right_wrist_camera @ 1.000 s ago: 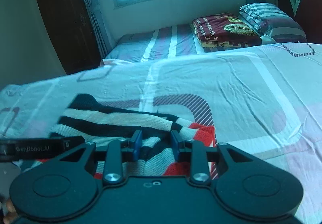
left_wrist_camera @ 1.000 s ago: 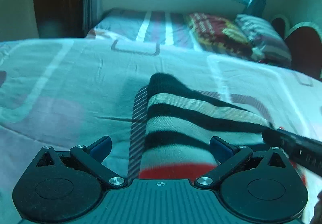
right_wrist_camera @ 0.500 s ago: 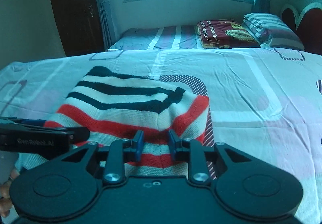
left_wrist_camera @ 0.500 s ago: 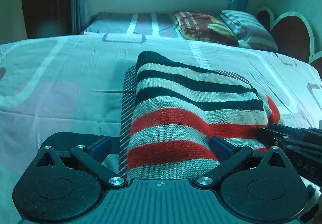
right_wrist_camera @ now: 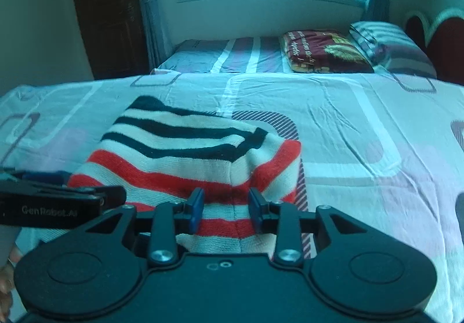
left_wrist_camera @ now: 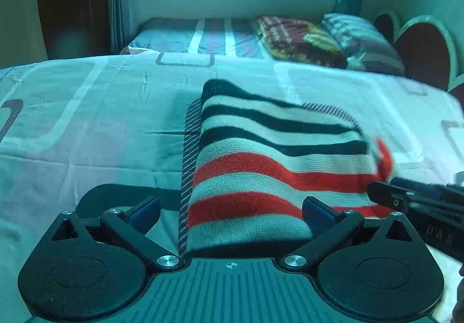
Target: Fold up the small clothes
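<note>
Striped knit, a small garment [left_wrist_camera: 272, 166] in black, cream and red, is laid folded near the front edge of the bed [left_wrist_camera: 87, 120]. Since 1 second ago more of its red bands has been brought into view. The right gripper [right_wrist_camera: 226, 209] has just been opened further, the cloth between its blue pads no longer visibly pinched. The left gripper [left_wrist_camera: 232, 211] is spread wide, nothing grasped. Release after 1 fold is suggested.
</note>
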`<state>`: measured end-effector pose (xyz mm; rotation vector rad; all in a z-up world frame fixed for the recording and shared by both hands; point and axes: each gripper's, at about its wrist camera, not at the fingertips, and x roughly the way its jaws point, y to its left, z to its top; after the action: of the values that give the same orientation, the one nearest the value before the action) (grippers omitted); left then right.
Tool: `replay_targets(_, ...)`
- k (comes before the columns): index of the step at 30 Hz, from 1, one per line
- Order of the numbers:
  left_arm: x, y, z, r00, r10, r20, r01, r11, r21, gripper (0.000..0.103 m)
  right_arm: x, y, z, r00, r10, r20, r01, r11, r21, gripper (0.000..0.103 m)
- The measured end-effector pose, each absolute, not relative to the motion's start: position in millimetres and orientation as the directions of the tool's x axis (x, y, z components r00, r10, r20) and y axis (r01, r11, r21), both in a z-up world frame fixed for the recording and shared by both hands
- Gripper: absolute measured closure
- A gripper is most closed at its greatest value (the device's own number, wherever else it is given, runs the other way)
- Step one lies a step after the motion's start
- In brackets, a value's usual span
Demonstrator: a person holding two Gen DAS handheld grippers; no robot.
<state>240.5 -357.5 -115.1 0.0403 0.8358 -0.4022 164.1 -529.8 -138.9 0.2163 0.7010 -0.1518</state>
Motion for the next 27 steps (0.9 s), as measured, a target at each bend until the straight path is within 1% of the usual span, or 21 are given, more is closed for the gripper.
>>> replay_targets(2, 226, -350, -107, 0.609, -0.356, -0.708, 0.393, 0.912, -0.121, 0.000, 150, -529, -129, 0.768, -0.060, -0.637, 0.214, 0.962, 0.168, 0.069)
replay_targets(5, 207, -346, -104, 0.604, -0.374, -0.704, 0.434, 0.895, -0.103, 0.000, 131, -518, -123, 0.772, -0.065, -0.632, 0.197, 0.970, 0.140, 0.069)
replay_targets(7, 200, -346, -110, 0.578, -0.381, -0.722, 0.451, 0.886, -0.107, 0.000, 122, -509, -126, 0.765, -0.060, -0.641, 0.185, 0.974, 0.130, 0.069)
replay_targets(10, 197, -346, -128, 0.553, -0.349, -0.757, 0.434, 0.896, -0.096, 0.000, 116, -499, -141, 0.740, -0.091, -0.666, 0.178, 0.982, 0.064, 0.070)
replay_targets(11, 199, -344, -135, 0.535, -0.354, -0.767, 0.422, 0.899, -0.120, 0.000, 116, -498, -148, 0.728, -0.101, -0.678, 0.179, 0.983, 0.046, 0.071)
replay_targets(13, 205, -336, -143, 0.504, -0.385, -0.773, 0.384, 0.902, -0.199, 0.000, 120, -496, -157, 0.731, -0.123, -0.671, 0.179, 0.984, 0.015, 0.071)
replay_targets(14, 207, -336, -145, 0.498, -0.389, -0.775, 0.376, 0.902, -0.211, 0.000, 123, -495, -158, 0.732, -0.133, -0.669, 0.186, 0.982, 0.008, 0.071)
replay_targets(18, 199, -343, -144, 0.532, -0.370, -0.762, 0.411, 0.899, -0.149, 0.000, 125, -504, -159, 0.734, -0.112, -0.670, 0.227, 0.970, 0.087, 0.071)
replay_targets(21, 193, -340, -136, 0.539, -0.356, -0.763, 0.396, 0.907, -0.143, 0.000, 119, -501, -153, 0.736, -0.097, -0.670, 0.204, 0.975, 0.083, 0.070)
replay_targets(24, 183, -334, -128, 0.545, -0.360, -0.757, 0.406, 0.903, -0.138, 0.000, 105, -502, -143, 0.749, -0.076, -0.658, 0.209, 0.970, 0.125, 0.068)
replay_targets(27, 172, -327, -121, 0.547, -0.372, -0.750, 0.425, 0.895, -0.134, 0.000, 89, -497, -134, 0.759, -0.093, -0.645, 0.200, 0.975, 0.094, 0.066)
